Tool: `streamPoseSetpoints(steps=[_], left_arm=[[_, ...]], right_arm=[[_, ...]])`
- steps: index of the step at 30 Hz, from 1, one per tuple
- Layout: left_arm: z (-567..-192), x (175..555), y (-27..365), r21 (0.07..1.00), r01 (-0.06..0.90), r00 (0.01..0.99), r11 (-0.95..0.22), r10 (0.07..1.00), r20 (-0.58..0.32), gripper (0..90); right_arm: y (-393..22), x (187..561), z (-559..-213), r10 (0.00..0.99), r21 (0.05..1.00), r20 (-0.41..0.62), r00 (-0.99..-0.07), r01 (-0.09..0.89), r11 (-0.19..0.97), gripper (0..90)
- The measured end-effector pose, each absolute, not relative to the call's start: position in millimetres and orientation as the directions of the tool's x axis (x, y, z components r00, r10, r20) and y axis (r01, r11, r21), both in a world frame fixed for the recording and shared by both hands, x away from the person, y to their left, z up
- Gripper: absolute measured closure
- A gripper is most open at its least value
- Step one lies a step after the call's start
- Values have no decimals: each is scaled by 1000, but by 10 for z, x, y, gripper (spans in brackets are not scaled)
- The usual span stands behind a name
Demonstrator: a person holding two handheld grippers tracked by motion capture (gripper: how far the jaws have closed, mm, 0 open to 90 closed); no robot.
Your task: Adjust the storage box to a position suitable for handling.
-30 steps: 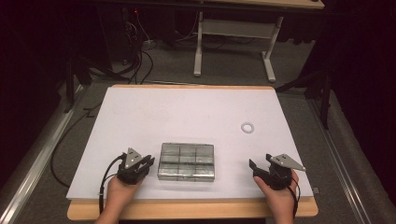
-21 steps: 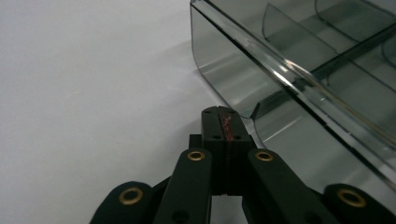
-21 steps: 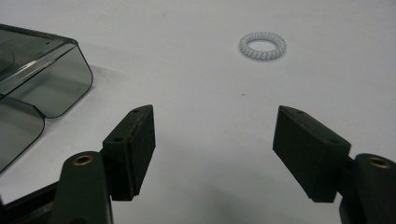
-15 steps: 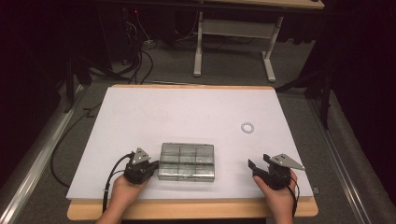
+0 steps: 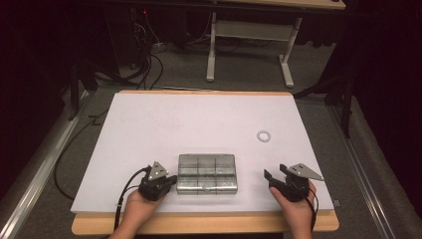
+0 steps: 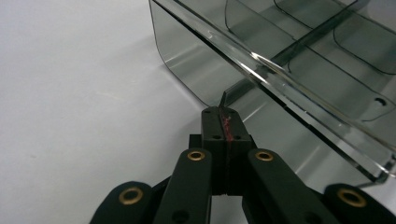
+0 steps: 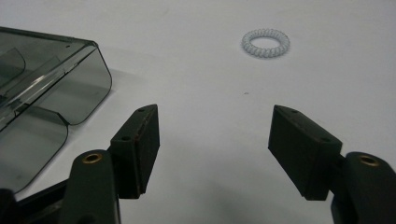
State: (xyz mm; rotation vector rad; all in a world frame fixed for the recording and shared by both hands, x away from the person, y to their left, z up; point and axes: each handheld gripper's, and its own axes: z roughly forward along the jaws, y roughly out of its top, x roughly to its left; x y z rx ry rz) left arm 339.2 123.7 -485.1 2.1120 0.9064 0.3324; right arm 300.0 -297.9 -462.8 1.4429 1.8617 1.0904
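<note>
Overhead light is brightening the white rectangular table sheet while the surroundings are falling dark. Glare is streaking the smoky clear plastic compartment box; close black jaws are blurring.

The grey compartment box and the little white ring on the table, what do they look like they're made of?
The compartment box looks like smoke-tinted clear hard plastic: glossy, with the dividers and the table showing through its walls and bright glints along the lid edge. The white ring looks like a coiled plastic or rubbery spiral, perhaps a hair tie; its ribbed, slightly translucent turns suggest that, though the exact material isn't certain.
</note>
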Motion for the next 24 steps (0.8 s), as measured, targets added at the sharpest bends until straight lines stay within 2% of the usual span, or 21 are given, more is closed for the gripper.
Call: streamPoseSetpoints(steps=[2, 16, 24], left_arm=[[-4848, 3372, 1209, 758, 481, 712, -440, 700, -45, 900], [-4862, 3367, 1164, 765, 486, 712, -423, 699, -66, 900], [-4840, 3392, 1058, 755, 471, 727, -456, 686, -40, 900]], right_arm=[[-2997, 2999, -4635, 958, 848, 67, -280, 522, 93, 354], [-3029, 2992, -4637, 958, 850, 79, -274, 521, 79, 363], [-3052, 2971, -4609, 961, 856, 79, -266, 511, 71, 360]])
